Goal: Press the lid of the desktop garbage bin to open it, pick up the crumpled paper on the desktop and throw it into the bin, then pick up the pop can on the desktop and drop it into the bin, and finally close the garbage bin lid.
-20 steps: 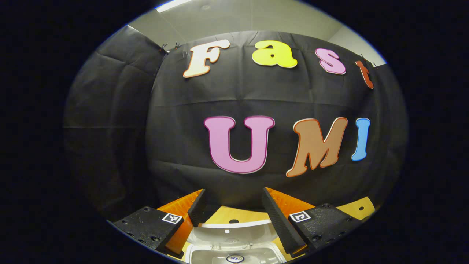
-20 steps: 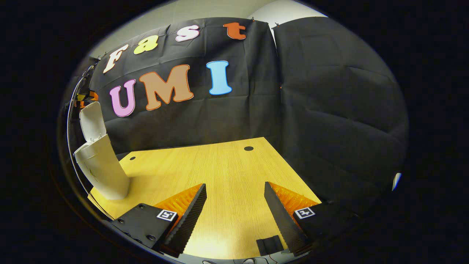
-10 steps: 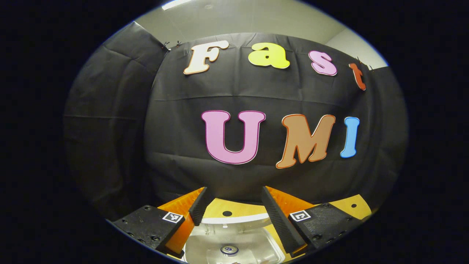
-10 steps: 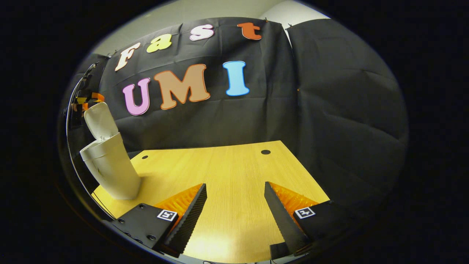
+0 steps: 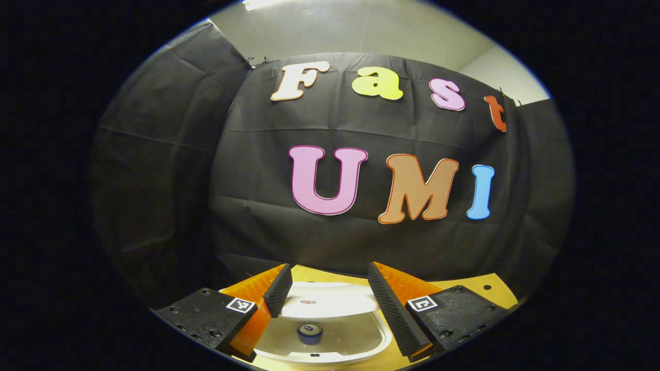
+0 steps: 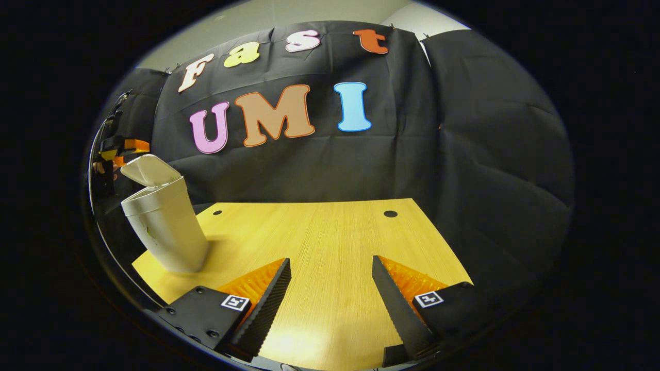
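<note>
Since a second ago, you are bringing the bin's lid point(image 6: 150, 170) down: in the right gripper view it stood nearly upright behind the opening, and now it is tilting well forward over the rim, only partly raised. In the left gripper view the bin point(image 5: 330, 350) is sliding up between your fingers, so more of its inside is showing than before.

You are holding the left gripper point(image 5: 330, 293) directly above the bin, its jaws spread wide and gripping nothing. Between the fingers, the lid's pale underside is showing at the far edge, and below it the pop can point(image 5: 310, 332) is sitting inside the bin, seen from the top as a small round blue-rimmed end. The bin's near rim is being cut off at the bottom of that view, and the crumpled paper is too hard to make out in the dim interior.

You are keeping the right gripper point(image 6: 330, 296) low over the wooden desktop point(image 6: 330, 237), jaws also wide apart and holding nothing. From there the bin point(image 6: 167, 232) is standing upright near the desktop's left edge, white and tapering towards its base. Beyond it, the other gripper point(image 6: 116, 154) is showing only as a small, blurred shape.
</note>
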`<move>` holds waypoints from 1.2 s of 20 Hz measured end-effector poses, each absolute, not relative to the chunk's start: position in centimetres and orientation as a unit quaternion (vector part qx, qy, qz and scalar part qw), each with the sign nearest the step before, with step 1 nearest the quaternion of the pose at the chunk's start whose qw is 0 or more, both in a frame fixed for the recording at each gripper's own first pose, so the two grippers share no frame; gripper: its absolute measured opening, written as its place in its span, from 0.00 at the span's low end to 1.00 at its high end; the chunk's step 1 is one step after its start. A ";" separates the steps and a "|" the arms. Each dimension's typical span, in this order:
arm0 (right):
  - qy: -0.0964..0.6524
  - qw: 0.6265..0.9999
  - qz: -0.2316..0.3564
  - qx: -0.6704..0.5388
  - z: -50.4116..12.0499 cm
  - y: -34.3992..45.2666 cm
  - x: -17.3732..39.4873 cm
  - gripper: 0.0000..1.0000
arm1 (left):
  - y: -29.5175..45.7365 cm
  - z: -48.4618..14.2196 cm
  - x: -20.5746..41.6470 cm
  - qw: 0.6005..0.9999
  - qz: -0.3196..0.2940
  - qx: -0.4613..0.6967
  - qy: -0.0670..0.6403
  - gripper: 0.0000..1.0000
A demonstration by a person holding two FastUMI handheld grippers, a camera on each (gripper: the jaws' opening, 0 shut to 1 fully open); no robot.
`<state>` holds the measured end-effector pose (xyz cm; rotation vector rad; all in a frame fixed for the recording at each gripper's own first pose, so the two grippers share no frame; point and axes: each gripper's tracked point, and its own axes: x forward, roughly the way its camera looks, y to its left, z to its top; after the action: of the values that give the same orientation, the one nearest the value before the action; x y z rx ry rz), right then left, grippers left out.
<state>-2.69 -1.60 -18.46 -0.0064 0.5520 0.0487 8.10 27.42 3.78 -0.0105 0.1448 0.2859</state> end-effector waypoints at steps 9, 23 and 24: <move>0.287 0.957 0.041 -0.008 -19.5 -0.9 -3.3 1.00 | 26.6 -3.4 5.0 0.983 0.134 0.015 0.123 0.92; 0.295 0.953 0.062 -0.010 -19.6 0.7 -3.8 1.00 | 25.9 -5.0 4.7 0.982 0.140 0.069 0.106 0.92; 0.285 0.957 0.058 -0.008 -18.7 0.4 -3.5 1.00 | 25.6 -4.3 4.8 0.982 0.142 0.070 0.098 0.93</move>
<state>-3.45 0.38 -18.67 -0.0169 0.5779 0.1173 4.76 25.58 -4.33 0.1410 0.1962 0.2866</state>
